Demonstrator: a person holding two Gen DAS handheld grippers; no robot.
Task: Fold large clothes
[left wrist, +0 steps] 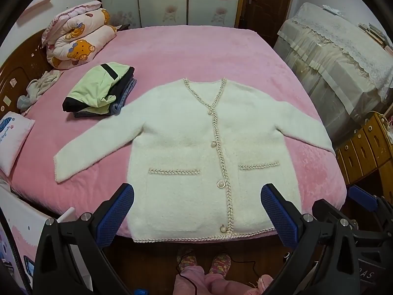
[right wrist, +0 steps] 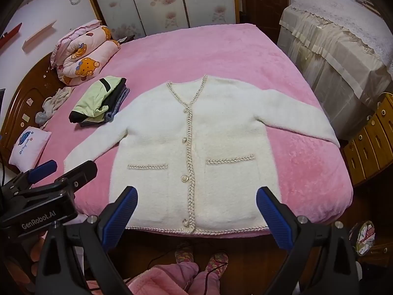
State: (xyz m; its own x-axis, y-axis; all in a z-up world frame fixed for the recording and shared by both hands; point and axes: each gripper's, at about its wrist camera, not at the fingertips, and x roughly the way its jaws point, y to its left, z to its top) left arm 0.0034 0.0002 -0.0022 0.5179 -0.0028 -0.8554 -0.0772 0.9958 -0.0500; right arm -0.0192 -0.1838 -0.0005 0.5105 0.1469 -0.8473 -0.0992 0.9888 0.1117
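A fluffy white cardigan (left wrist: 186, 132) with braided trim and pearl buttons lies flat and face up on the pink bed (left wrist: 186, 51), both sleeves spread out, its hem at the near edge. It also shows in the right wrist view (right wrist: 172, 135). My left gripper (left wrist: 196, 196) is open and empty, held above the hem. My right gripper (right wrist: 196, 196) is open and empty, also above the hem, to the right of the left one. Each gripper shows at the edge of the other's view.
A stack of folded clothes (left wrist: 100, 91) lies left of the cardigan. A rolled cartoon quilt (left wrist: 78, 39) and a small pillow (left wrist: 13, 137) sit at the bed's left. A covered cabinet (left wrist: 339, 61) and wooden drawers (left wrist: 366, 145) stand on the right. My slippered feet (left wrist: 203, 263) are below.
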